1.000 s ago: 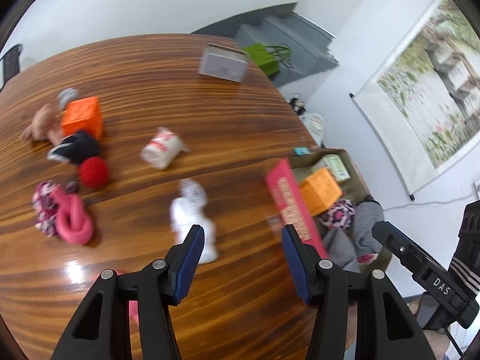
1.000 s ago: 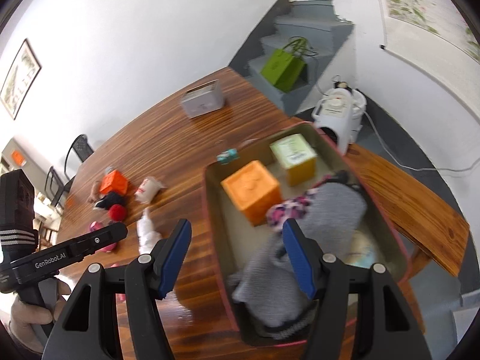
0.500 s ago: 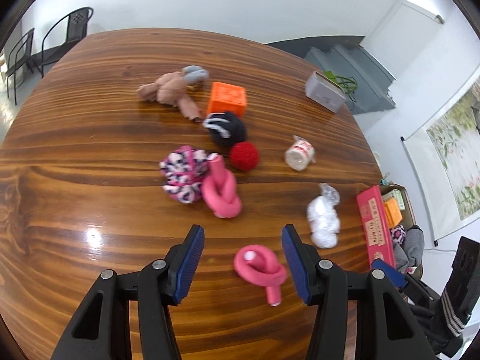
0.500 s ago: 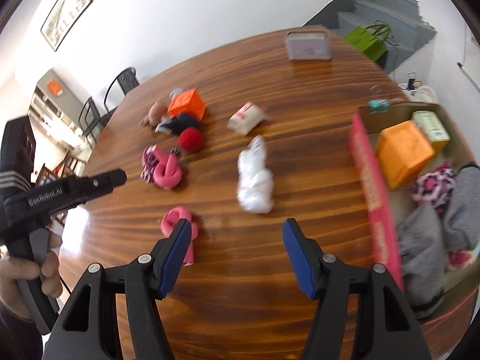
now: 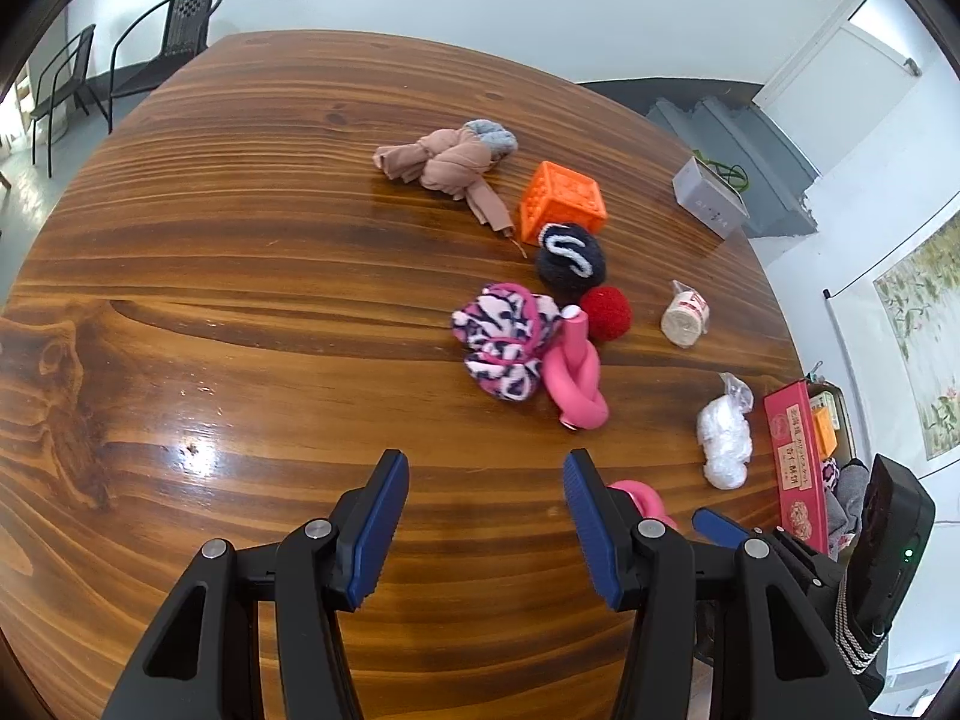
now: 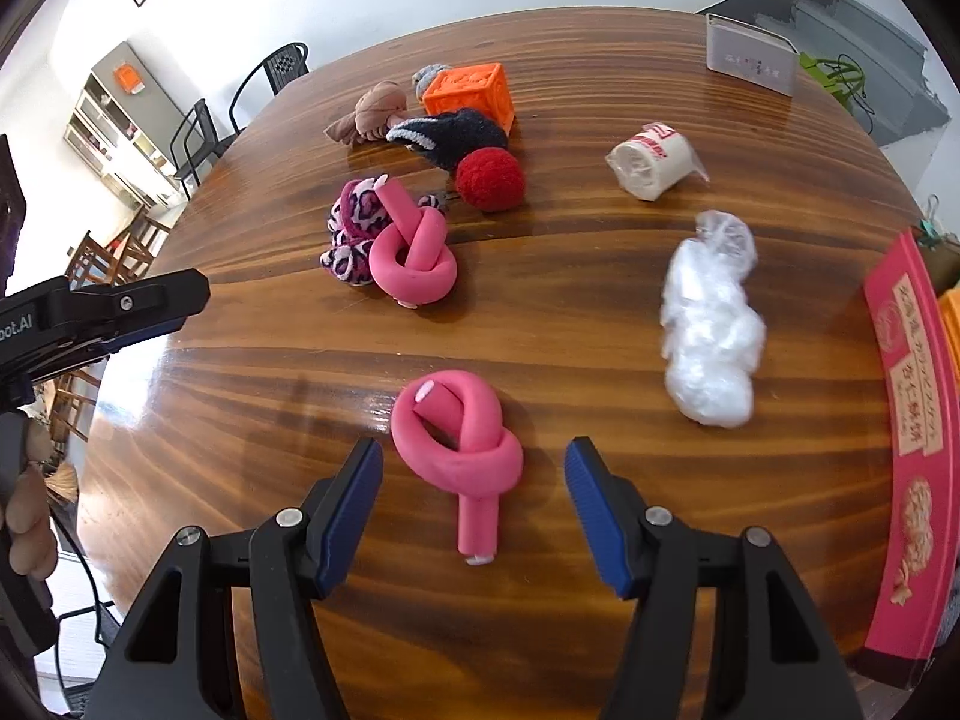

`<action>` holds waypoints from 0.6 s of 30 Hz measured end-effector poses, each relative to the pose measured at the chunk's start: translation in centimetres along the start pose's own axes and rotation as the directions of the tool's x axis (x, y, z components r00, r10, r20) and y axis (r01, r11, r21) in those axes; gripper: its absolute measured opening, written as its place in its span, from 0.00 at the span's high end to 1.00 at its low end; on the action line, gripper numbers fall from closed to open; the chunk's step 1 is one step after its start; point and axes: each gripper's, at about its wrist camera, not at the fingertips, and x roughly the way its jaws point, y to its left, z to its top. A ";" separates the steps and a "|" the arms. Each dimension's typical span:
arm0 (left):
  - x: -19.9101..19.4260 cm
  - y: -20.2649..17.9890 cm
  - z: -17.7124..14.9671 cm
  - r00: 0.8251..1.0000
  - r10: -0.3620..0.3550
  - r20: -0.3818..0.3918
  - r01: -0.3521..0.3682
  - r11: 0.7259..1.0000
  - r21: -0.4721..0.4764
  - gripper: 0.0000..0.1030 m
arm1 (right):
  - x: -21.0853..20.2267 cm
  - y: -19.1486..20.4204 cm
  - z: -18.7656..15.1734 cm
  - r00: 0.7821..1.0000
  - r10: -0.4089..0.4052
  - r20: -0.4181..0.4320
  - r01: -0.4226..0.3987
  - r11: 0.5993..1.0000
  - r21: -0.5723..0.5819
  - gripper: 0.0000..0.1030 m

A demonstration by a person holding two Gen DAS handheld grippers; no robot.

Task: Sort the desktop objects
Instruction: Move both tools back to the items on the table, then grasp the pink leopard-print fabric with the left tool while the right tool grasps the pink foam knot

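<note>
both claws have been swung away from the pink box (image 6: 912, 420) at the right edge. now the right claw (image 6: 474, 504) is held apart around the near pink knot (image 6: 456, 444), low in the frame, not touching. the left claw (image 5: 486, 522) is apart over bare tabletop (image 5: 240, 300). a grab looks next.

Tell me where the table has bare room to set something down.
The table's whole stretch left of the leopard-print cloth and beige cloth is bare. The strip between the white plastic bundle and knotted pink tube is narrower. Around the red ball it is crowded.
</note>
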 end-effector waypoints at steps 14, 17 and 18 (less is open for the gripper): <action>2.3 1.3 1.4 0.998 -0.030 -0.049 0.032 0.999 0.033 0.46 | 2.9 1.7 0.3 0.994 -0.106 -0.018 0.105 0.993 -0.061 0.35; 3.1 1.1 1.7 0.998 -0.033 -0.062 0.036 0.998 0.049 0.46 | 3.0 2.1 0.3 0.991 -0.132 -0.013 0.131 0.988 -0.084 0.43; 3.3 1.1 1.8 0.997 -0.034 -0.066 0.038 0.998 0.055 0.46 | 3.0 2.2 0.3 0.990 -0.138 -0.012 0.136 0.987 -0.090 0.43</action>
